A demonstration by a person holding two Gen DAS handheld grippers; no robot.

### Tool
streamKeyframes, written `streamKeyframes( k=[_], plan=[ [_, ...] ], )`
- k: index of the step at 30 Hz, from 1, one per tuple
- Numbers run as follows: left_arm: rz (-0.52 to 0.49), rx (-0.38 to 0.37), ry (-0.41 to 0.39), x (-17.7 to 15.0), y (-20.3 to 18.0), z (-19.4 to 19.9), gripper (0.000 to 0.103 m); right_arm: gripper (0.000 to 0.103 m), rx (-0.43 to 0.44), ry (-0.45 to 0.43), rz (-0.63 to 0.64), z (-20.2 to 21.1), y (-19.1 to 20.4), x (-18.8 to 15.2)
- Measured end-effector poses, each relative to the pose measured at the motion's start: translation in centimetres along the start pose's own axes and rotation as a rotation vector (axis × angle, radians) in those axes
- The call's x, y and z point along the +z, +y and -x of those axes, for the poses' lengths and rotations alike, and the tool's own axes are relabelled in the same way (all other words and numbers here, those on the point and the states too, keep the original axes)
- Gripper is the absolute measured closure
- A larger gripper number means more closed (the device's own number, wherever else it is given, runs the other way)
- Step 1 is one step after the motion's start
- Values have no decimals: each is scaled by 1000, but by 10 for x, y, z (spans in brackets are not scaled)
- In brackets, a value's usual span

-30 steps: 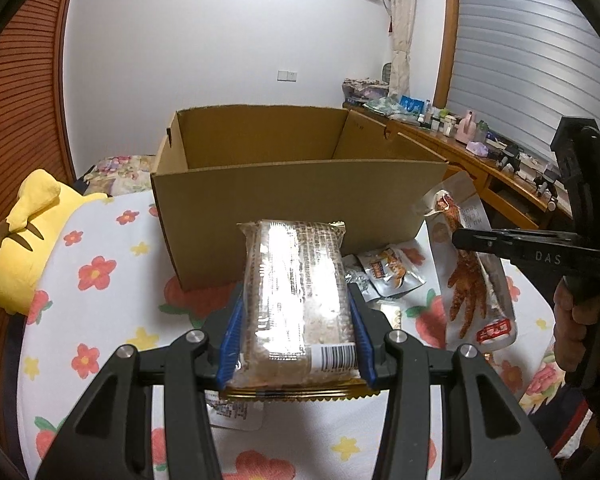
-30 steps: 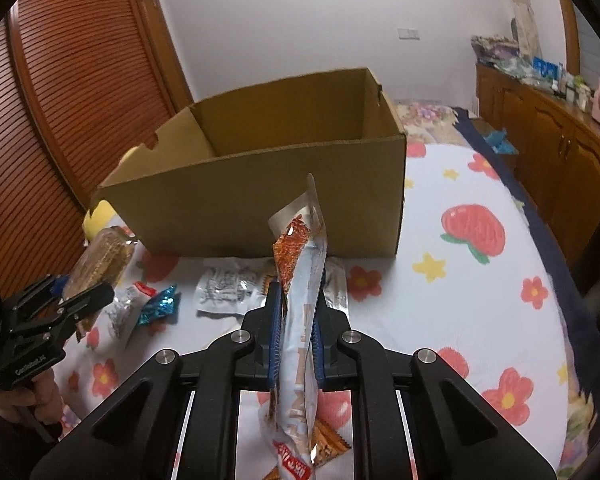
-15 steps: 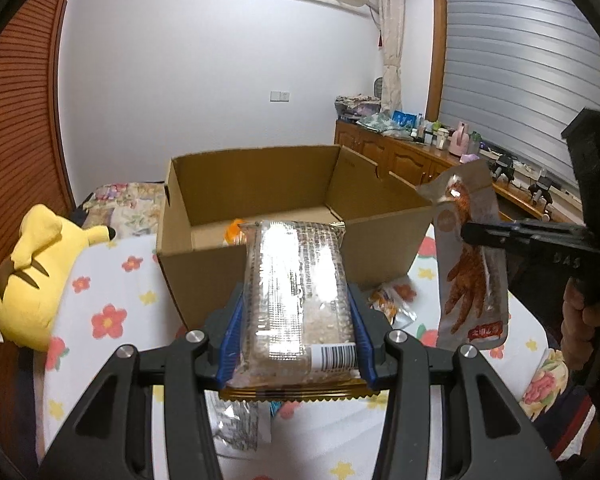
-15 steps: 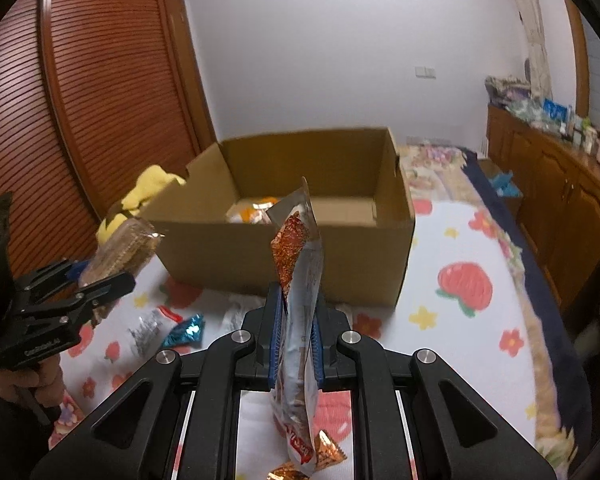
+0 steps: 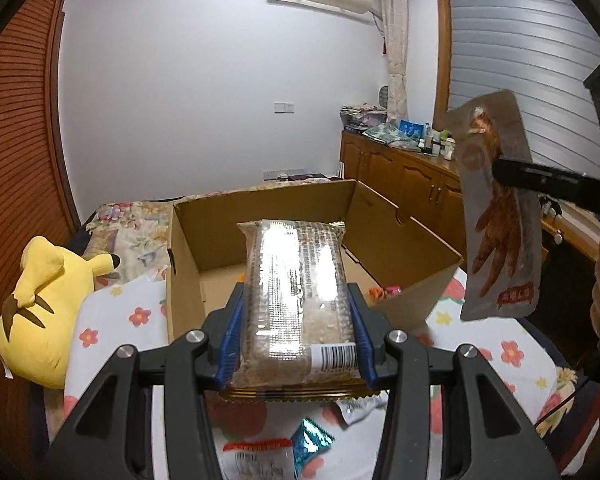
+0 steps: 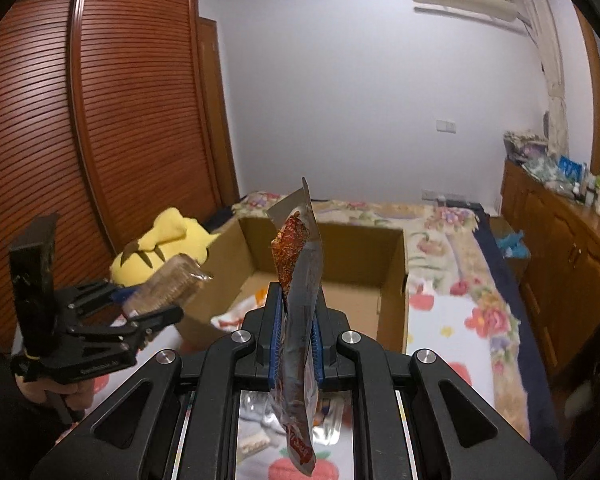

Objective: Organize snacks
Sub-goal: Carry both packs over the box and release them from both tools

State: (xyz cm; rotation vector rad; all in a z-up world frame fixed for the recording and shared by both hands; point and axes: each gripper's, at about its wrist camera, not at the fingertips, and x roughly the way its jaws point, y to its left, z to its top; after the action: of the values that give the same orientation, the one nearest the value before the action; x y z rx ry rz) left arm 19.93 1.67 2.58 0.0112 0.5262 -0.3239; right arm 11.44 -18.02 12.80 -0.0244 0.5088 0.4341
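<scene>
Left gripper [image 5: 296, 312] clamped on clear-wrapped cracker pack [image 5: 298, 300], long axis running away along the fingers toward the cardboard box [image 5: 384, 208], over its near edge. Right gripper [image 6: 296, 344] pinched tight on flat chicken-feet pouch [image 6: 300, 292], edge-on, long axis vertical; only the left view shows its printed face. Loose packets [image 5: 260, 456] below on the floral sheet [image 5: 112, 320]. Right view alone shows the wardrobe doors [image 6: 100, 120].

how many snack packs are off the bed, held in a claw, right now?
2. Clear-wrapped bar clamped in the left claw; chicken-feet pouch pinched in the right claw. Both in front of the cardboard box.
</scene>
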Motion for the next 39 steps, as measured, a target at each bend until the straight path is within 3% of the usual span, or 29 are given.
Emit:
streamKeyframes(
  k=[8,13,26,39],
  plan=[
    [-5,30,37,12,10,-31,57,93,-9,-35,45,-22,-10,35],
    [-11,48,79,8,14,-55,57,93,-20,-20,75,-53,-19,40],
    [-32,62,132,11,8,-87,56,93,-59,104,100,-126,-44,5],
    [-23,62,146,12,10,-96,55,93,-5,198,82,-140,-51,-18]
  ],
)
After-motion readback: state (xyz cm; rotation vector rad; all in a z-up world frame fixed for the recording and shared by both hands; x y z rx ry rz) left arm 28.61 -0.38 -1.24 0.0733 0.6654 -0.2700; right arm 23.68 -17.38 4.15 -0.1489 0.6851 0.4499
